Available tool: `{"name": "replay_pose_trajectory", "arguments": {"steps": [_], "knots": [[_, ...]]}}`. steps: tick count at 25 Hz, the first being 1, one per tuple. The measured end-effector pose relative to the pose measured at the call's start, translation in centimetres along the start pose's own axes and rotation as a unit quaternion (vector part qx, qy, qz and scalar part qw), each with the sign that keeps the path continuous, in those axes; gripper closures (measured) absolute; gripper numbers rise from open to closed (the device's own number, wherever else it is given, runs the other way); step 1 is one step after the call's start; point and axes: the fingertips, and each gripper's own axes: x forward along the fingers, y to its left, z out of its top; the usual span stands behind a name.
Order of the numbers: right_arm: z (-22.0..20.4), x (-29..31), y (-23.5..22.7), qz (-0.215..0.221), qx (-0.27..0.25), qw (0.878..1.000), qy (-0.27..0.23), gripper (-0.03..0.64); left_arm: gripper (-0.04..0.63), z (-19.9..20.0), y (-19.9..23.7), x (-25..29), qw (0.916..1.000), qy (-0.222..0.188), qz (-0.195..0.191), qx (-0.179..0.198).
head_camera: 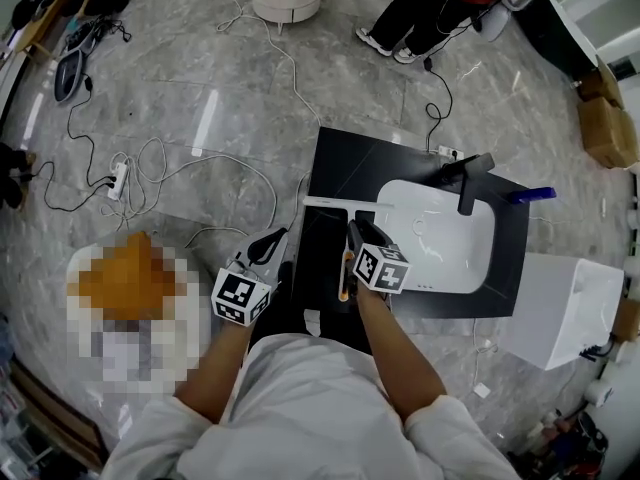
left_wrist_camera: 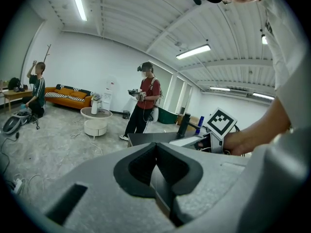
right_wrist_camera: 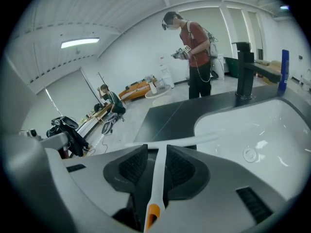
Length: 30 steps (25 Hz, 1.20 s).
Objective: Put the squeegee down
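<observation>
Right gripper view, right gripper (right_wrist_camera: 156,152) pinching squeegee (right_wrist_camera: 155,188), sink (right_wrist_camera: 252,125) and faucet (right_wrist_camera: 244,72) beyond, left gripper (left_wrist_camera: 155,147) pressed together

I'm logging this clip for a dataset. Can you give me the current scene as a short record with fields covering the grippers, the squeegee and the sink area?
left gripper: jaws together, nothing between them
right gripper: shut on the squeegee's white handle
squeegee: blade crosswise over the black counter, at the sink basin's edge; contact with the counter cannot be told
sink basin: white, set in the counter
faucet: black, at the basin's far edge
blue bottle: beside the faucet
task state: squeegee not yet released
</observation>
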Motion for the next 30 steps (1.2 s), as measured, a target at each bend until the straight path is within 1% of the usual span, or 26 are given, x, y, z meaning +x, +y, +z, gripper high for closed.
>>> {"name": "replay_pose_trajectory", "arguments": {"steps": [3, 5, 6, 11, 15, 18, 21, 24, 27, 30], "knots": [[3.8, -2.2, 1.3, 0.026, -0.027, 0.998, -0.044, 0.511, 0.584, 2.0, -0.5, 0.3, 0.9999, -0.007, -0.002, 0.007], [6.5, -4.0, 2.5, 0.047, -0.056, 0.994, -0.078, 0.514, 0.584, 4.0, -0.9, 0.4, 0.9997, -0.015, -0.001, 0.017], [7.8, -5.0, 3.1, 0.056, -0.071, 0.991, -0.096, 0.527, 0.584, 5.2, -1.1, 0.4, 0.9995, -0.022, 0.002, 0.025], [14.5, -10.6, 5.4, 0.09, -0.12, 0.971, -0.187, 0.552, 0.584, 11.2, -2.0, 0.4, 0.9962, -0.058, 0.015, 0.062], [18.2, -15.7, 6.7, 0.111, -0.164, 0.949, -0.244, 0.573, 0.584, 15.8, -3.2, -0.7, 0.9929, -0.084, 0.023, 0.081], [19.7, -18.7, 6.6, 0.121, -0.184, 0.936, -0.274, 0.588, 0.584, 18.5, -4.2, -1.7, 0.9895, -0.101, 0.027, 0.1], [20.7, -21.3, 6.2, 0.123, -0.21, 0.924, -0.295, 0.595, 0.584, 20.3, -5.6, -2.2, 0.9859, -0.11, 0.029, 0.123], [21.2, -23.5, 5.8, 0.12, -0.234, 0.913, -0.313, 0.6, 0.584, 21.1, -7.0, -2.3, 0.9853, -0.113, 0.025, 0.126], [21.1, -24.6, 5.1, 0.12, -0.235, 0.909, -0.322, 0.601, 0.584, 21.4, -8.0, -2.5, 0.9865, -0.115, 0.016, 0.116], [20.8, -24.9, 3.9, 0.119, -0.23, 0.912, -0.319, 0.602, 0.584, 21.7, -9.2, -2.8, 0.9858, -0.118, 0.01, 0.119]]}}
